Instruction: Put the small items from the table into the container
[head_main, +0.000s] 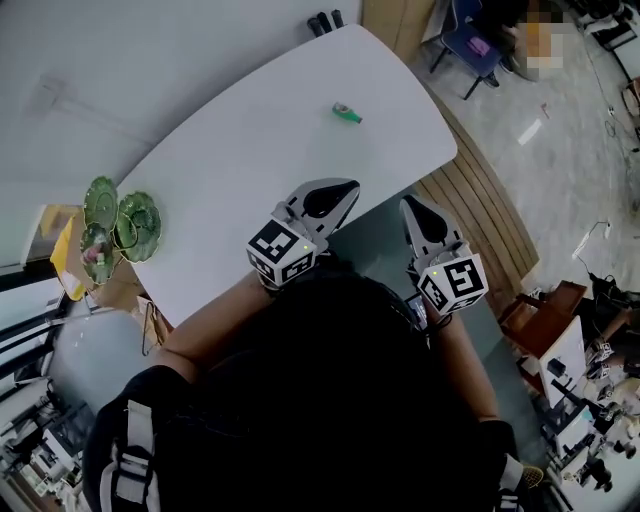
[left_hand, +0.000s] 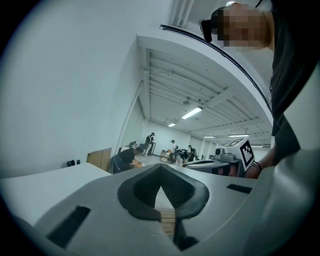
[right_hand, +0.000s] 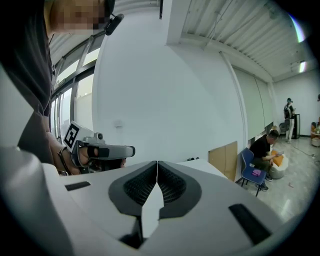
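Holding the left gripper (head_main: 338, 192) over the near edge of the white table (head_main: 250, 150), tips pointing far across it. Shut right to the tips in its own view, dark pads meeting at the front, nothing pinched between and nothing touched. Holding the right gripper (head_main: 415, 210) just to its right, off the table's near edge. Likewise closed tight, ribbed pads (right_hand: 172, 186) pressed together along one seam, empty. Side by side, the two apart from each other.

Far across the table, toward its right end: a small green item (head_main: 347, 113), lying alone on the bare top, well apart from both grippers. At the table's left end: a cluster of green leaf-shaped dishes (head_main: 120, 228), well apart from the green item. At the far edge: two small dark things (head_main: 325, 20), too small to name.
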